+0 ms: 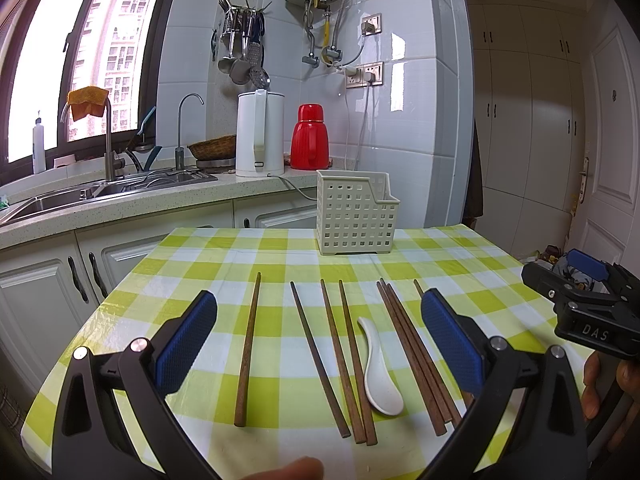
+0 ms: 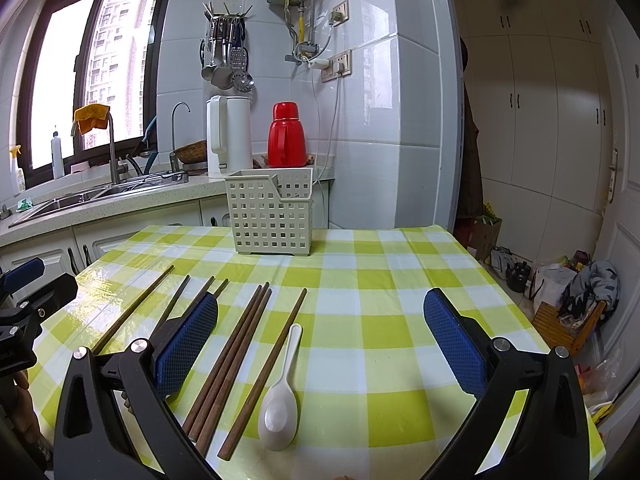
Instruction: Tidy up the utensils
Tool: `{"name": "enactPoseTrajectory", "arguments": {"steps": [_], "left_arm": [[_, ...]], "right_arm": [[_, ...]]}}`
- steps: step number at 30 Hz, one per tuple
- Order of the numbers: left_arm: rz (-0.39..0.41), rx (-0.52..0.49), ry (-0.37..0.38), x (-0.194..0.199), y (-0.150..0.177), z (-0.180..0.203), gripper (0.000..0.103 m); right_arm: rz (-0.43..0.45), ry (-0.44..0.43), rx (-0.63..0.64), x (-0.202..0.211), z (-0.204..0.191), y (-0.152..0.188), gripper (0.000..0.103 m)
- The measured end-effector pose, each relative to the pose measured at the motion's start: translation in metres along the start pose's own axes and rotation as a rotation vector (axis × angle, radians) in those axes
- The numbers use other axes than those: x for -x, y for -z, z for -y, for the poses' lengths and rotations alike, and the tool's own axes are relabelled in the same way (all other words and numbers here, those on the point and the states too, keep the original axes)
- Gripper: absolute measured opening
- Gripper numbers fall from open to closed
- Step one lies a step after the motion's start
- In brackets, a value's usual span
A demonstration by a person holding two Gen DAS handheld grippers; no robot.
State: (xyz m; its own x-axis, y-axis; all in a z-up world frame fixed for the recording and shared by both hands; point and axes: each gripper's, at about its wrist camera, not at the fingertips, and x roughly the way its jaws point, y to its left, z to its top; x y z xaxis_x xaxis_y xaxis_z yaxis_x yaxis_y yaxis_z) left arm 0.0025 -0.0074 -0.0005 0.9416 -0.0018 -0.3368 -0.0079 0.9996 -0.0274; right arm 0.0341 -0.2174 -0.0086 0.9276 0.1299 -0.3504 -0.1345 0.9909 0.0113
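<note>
Several brown wooden chopsticks (image 1: 340, 360) lie side by side on the green-checked tablecloth (image 1: 200, 264), with a white ceramic spoon (image 1: 380, 376) among them. A cream perforated utensil basket (image 1: 354, 216) stands upright at the table's far edge. My left gripper (image 1: 320, 340) is open and empty, hovering above the chopsticks. In the right wrist view, the chopsticks (image 2: 228, 364), the spoon (image 2: 280, 400) and the basket (image 2: 270, 216) show again. My right gripper (image 2: 320, 340) is open and empty above the table, right of the spoon. The right gripper's body (image 1: 588, 308) shows at the left view's right edge.
A kitchen counter with a sink (image 1: 100, 196), a white kettle (image 1: 260, 136) and a red thermos (image 1: 309, 138) runs behind the table. White cupboards and a door (image 2: 580, 140) stand to the right. Bags and a small wooden stool (image 2: 568, 312) sit on the floor right of the table.
</note>
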Motion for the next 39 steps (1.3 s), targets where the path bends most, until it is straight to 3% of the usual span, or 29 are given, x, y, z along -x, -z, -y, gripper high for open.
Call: {"name": "enactPoseTrajectory", "arguments": {"steps": [16,24,33,35,37,38,39], "left_arm": [[-0.003,0.008,-0.002,-0.001,-0.004,0.003,0.099],[-0.048,0.032,0.012,-0.008,-0.006,-0.009,0.099],[-0.195,0.015,-0.007,-0.041,-0.005,-0.035,0.099],[-0.218,0.008,-0.023,-0.049,-0.007,-0.042,0.099],[-0.238,0.024,-0.008,-0.056,-0.008,-0.05,0.099],[-0.247,0.027,-0.009,-0.058,-0.009,-0.052,0.099],[-0.262,0.028,-0.016,-0.063,-0.009,-0.056,0.095]], "right_arm": [[-0.003,-0.002,-0.004,0.003,-0.004,0.0,0.096],[-0.124,0.029,0.012,-0.022,0.004,0.003,0.096],[-0.338,-0.042,-0.035,-0.069,0.009,0.01,0.096],[-0.369,-0.07,-0.043,-0.078,0.003,0.009,0.088],[-0.399,-0.091,-0.047,-0.083,-0.004,0.008,0.071],[-0.421,-0.131,-0.053,-0.088,-0.01,0.008,0.068],[-0.437,-0.165,-0.061,-0.09,-0.013,0.008,0.058]]}}
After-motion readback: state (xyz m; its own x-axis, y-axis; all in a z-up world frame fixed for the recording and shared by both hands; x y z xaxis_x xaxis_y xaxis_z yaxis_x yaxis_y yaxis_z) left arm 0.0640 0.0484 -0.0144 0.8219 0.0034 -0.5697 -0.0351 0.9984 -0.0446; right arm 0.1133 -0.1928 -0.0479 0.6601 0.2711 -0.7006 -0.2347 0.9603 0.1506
